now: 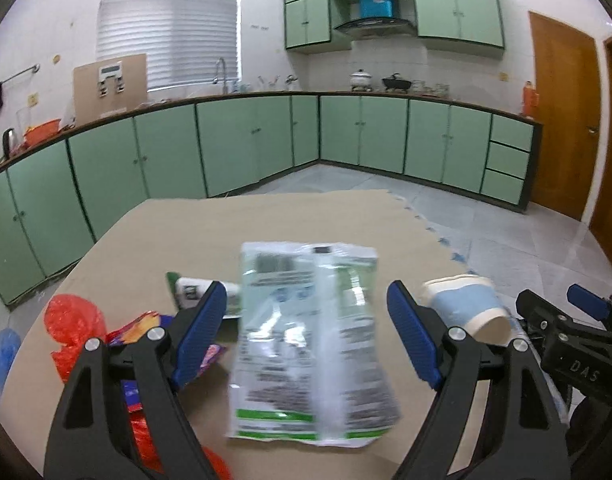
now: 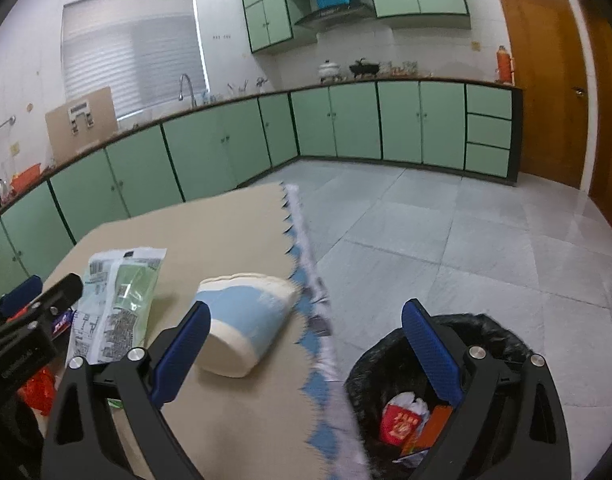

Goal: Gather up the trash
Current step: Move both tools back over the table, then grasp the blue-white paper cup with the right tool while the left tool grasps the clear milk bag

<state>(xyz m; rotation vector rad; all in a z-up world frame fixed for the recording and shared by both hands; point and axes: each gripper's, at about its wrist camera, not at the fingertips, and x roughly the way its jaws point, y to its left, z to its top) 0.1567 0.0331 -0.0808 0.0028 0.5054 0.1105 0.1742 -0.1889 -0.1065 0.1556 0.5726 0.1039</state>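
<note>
A silver and green snack wrapper (image 1: 310,336) lies flat on the tan table (image 1: 265,220), between the open fingers of my left gripper (image 1: 306,332). A blue and white paper cup (image 1: 466,308) lies on its side to the right of it. In the right wrist view the cup (image 2: 245,320) lies just left of my open, empty right gripper (image 2: 306,344), and the wrapper (image 2: 113,300) lies further left. A black-lined trash bin (image 2: 446,392) stands on the floor below the right finger, with a red carton and papers inside.
Red plastic (image 1: 71,328), a colourful wrapper (image 1: 145,332) and a green and white packet (image 1: 193,292) lie at the table's left. The table's jagged blue edge (image 2: 306,280) runs beside grey floor tiles. Green cabinets (image 1: 225,144) line the walls; a wooden door (image 1: 562,120) stands at right.
</note>
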